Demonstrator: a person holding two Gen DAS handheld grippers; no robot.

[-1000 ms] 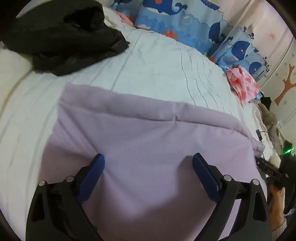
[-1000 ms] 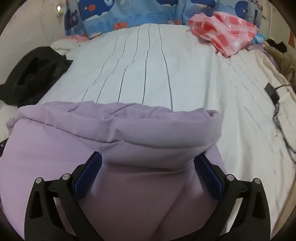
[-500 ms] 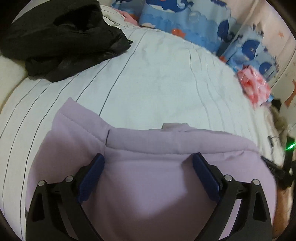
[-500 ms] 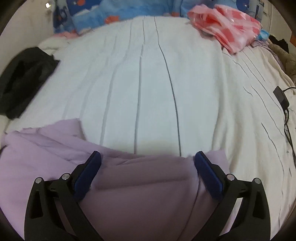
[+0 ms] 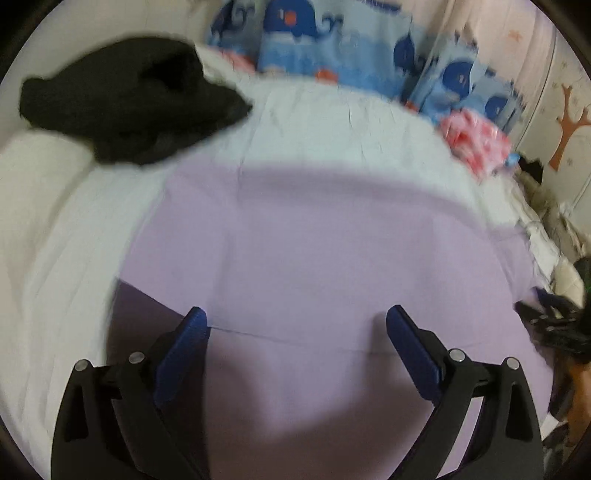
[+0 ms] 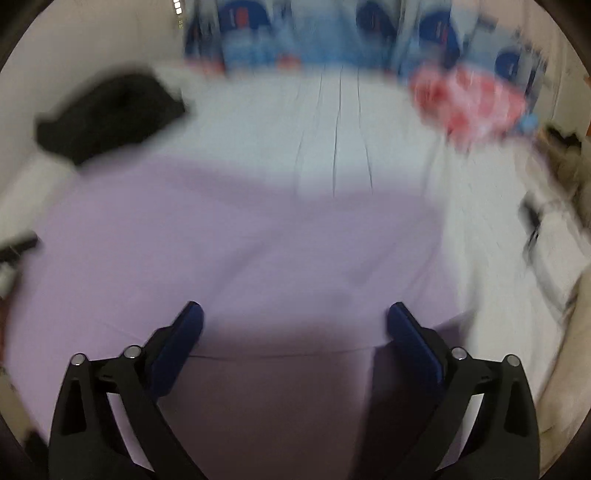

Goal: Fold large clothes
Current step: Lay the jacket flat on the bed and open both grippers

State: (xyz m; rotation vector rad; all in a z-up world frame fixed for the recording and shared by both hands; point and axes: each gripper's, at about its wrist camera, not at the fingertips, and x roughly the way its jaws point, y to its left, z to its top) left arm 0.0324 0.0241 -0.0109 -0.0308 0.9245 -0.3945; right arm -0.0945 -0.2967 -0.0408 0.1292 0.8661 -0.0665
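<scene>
In the left wrist view, the left claw (image 5: pixel 297 321) is seen spread wide, its two blue pads far apart and nothing caught between them; a fold edge of the lilac garment (image 5: pixel 325 251) runs across the gap between the pads. The garment is spread over the white striped bed (image 5: pixel 332 125), filling the middle and lower part of the view, with a darker shaded flap showing at 8 o'clock beside the left pad. A black garment (image 5: pixel 125 107) is heaped at 10 o'clock on the bed, apart from the lilac cloth. Blue whale-print bedding (image 5: pixel 332 40) is ranged along 12 o'clock, and a pink and red checked cloth (image 5: pixel 476 140) is seen at 2 o'clock. Part of the other tool is glimpsed at 4 o'clock at the garment's edge, blurred. In the right wrist view, which is heavily blurred, the right claw (image 6: pixel 293 319) is likewise held wide apart with nothing gripped, above the lilac garment (image 6: pixel 240 251), whose fold edge is seen between the pads. The bed (image 6: pixel 332 122) extends toward 12 o'clock, the black garment (image 6: pixel 110 114) lies at 10 o'clock, the checked cloth (image 6: pixel 469 103) at 2 o'clock, and the whale-print bedding (image 6: pixel 295 33) at 12 o'clock.
</scene>
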